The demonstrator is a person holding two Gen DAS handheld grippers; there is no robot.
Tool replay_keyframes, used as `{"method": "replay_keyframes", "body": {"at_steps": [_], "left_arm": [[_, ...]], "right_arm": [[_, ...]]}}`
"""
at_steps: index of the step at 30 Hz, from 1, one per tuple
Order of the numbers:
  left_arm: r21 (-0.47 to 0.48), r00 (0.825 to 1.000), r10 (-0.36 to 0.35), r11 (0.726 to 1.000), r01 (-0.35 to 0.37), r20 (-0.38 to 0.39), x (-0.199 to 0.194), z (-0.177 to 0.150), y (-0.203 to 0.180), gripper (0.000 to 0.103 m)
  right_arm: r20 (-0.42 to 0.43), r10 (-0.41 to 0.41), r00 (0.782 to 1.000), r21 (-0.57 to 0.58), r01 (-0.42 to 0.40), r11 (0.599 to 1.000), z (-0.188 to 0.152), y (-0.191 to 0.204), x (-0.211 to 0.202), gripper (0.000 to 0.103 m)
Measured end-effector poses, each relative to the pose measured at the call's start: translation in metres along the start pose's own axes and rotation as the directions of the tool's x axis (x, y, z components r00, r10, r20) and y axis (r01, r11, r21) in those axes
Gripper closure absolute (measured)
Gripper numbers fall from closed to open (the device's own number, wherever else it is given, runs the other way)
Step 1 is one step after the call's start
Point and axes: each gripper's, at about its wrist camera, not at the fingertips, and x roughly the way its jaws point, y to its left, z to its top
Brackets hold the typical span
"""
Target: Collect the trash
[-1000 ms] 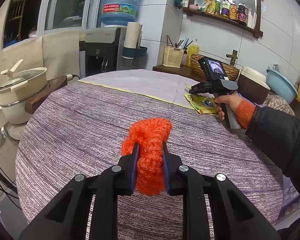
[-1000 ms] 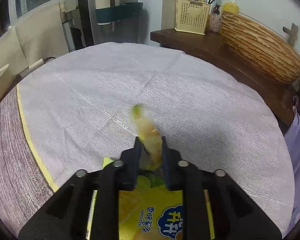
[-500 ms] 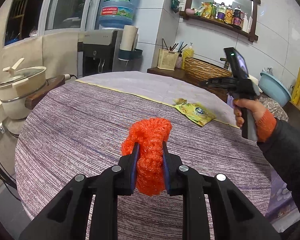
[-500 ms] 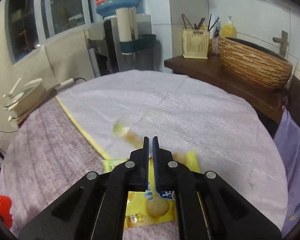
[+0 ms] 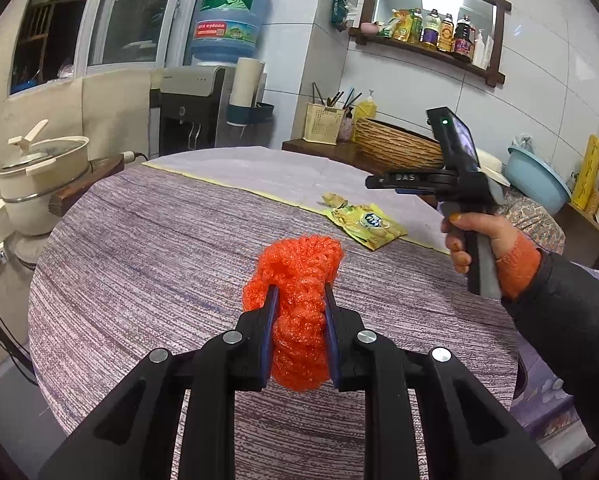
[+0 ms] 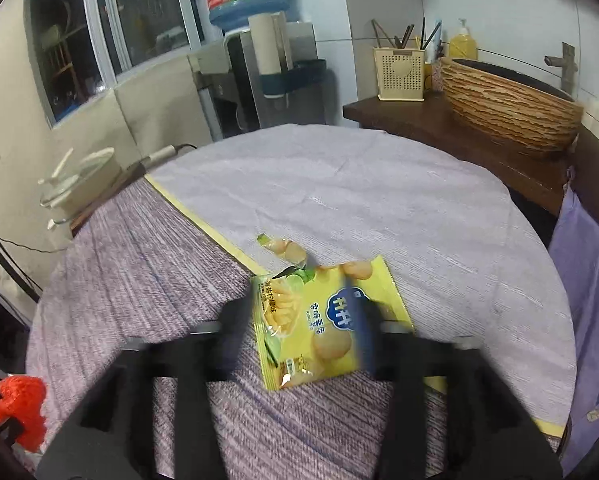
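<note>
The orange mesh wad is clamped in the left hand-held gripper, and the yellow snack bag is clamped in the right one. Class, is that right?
Not quite. The snack bag lies on the table; the right hand-held gripper is opening above it, per the right wrist view. The orange mesh wad is indeed clamped in the left hand-held gripper.

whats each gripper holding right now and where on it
Left gripper pinches the orange mesh wad across its lower middle. Right gripper holds nothing; its fingers are opening above the yellow chip bag.

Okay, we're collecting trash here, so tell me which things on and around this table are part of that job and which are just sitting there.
Part of the job:
- orange mesh wad, clamped in the left gripper
- yellow snack bag lying on the table
- right gripper, jaws opening above the bag

Just lying about:
- white pot
- water dispenser
- woven basket
- utensil holder
</note>
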Motion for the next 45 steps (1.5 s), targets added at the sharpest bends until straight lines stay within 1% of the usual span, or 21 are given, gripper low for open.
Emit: {"method": "replay_keyframes", "body": {"at_steps": [3,6,9,12,14,15,16,17,19,20,21,23,25,30,35,39,42,45], "left_arm": [[-0.008,1.000,0.013,1.000,-0.013,-0.014,0.003,-0.001,0.008,0.082],[-0.016,1.000,0.015,1.000,-0.015,-0.020,0.005,-0.001,0.014,0.082],[-0.016,1.000,0.013,1.000,-0.013,-0.015,0.006,-0.001,0.016,0.082],[-0.017,1.000,0.001,1.000,-0.001,-0.018,0.009,-0.001,0.016,0.082],[-0.016,1.000,-0.008,1.000,0.008,-0.020,0.012,-0.001,0.014,0.082],[-0.014,1.000,-0.013,1.000,0.013,-0.021,0.013,-0.001,0.013,0.082],[-0.011,1.000,-0.017,1.000,0.017,-0.023,0.014,-0.001,0.011,0.082],[-0.010,0.999,-0.020,1.000,0.020,-0.025,0.015,-0.002,0.010,0.082],[-0.011,0.999,-0.028,1.000,0.028,-0.028,0.016,-0.003,0.010,0.082],[-0.012,0.999,-0.033,0.999,0.033,-0.027,0.016,-0.003,0.009,0.082],[-0.012,0.999,-0.035,0.999,0.035,-0.026,0.016,-0.003,0.008,0.082],[-0.006,0.999,-0.035,0.999,0.034,-0.022,0.014,-0.004,0.007,0.082],[0.001,0.999,-0.027,1.000,0.027,-0.021,0.014,-0.004,0.007,0.082],[-0.012,0.999,-0.042,0.999,0.041,-0.023,0.012,-0.004,0.006,0.082],[0.000,0.998,-0.054,0.999,0.054,-0.019,0.010,-0.004,-0.001,0.082],[0.019,0.997,-0.070,0.997,0.071,-0.013,0.006,-0.005,-0.012,0.082],[0.032,0.997,-0.082,0.996,0.083,-0.008,0.004,-0.005,-0.019,0.082],[0.036,0.995,-0.098,0.995,0.098,-0.009,0.003,-0.005,-0.026,0.082]], "right_arm": [[-0.044,-0.001,0.999,-0.040,-0.001,0.999,0.007,0.009,0.032,0.036],[-0.080,-0.032,0.996,-0.080,0.026,0.996,0.017,0.013,0.072,0.036],[-0.121,-0.027,0.992,-0.136,0.010,0.991,0.023,0.017,0.101,0.036],[-0.145,-0.066,0.987,-0.204,0.036,0.978,0.024,0.022,0.121,0.036],[-0.156,-0.088,0.984,-0.198,0.056,0.979,0.024,0.017,0.129,0.036],[-0.155,-0.071,0.985,-0.175,0.044,0.984,0.026,0.014,0.128,0.041],[-0.168,-0.052,0.984,-0.146,0.027,0.989,0.027,0.010,0.129,0.051],[-0.172,-0.037,0.984,-0.128,0.015,0.992,0.028,0.008,0.130,0.056],[-0.167,-0.050,0.985,-0.126,0.029,0.992,0.029,0.006,0.129,0.078],[-0.167,-0.043,0.985,-0.120,0.023,0.992,0.028,0.005,0.127,0.084],[-0.165,-0.033,0.986,-0.107,0.015,0.994,0.027,0.002,0.126,0.093],[-0.151,-0.030,0.988,-0.088,0.017,0.996,0.025,-0.001,0.120,0.095],[-0.130,-0.023,0.991,-0.056,0.016,0.998,0.023,-0.006,0.111,0.100],[-0.074,-0.004,0.997,0.005,0.005,1.000,0.019,-0.016,0.077,0.100],[-0.006,0.028,1.000,0.020,-0.028,0.999,0.014,-0.019,0.027,0.100],[0.057,0.046,0.997,0.026,-0.048,0.999,0.010,-0.021,-0.022,0.100],[0.094,0.049,0.994,0.031,-0.052,0.998,0.007,-0.025,-0.055,0.100],[0.130,0.035,0.991,0.025,-0.039,0.999,0.002,-0.030,-0.089,0.100]]}}
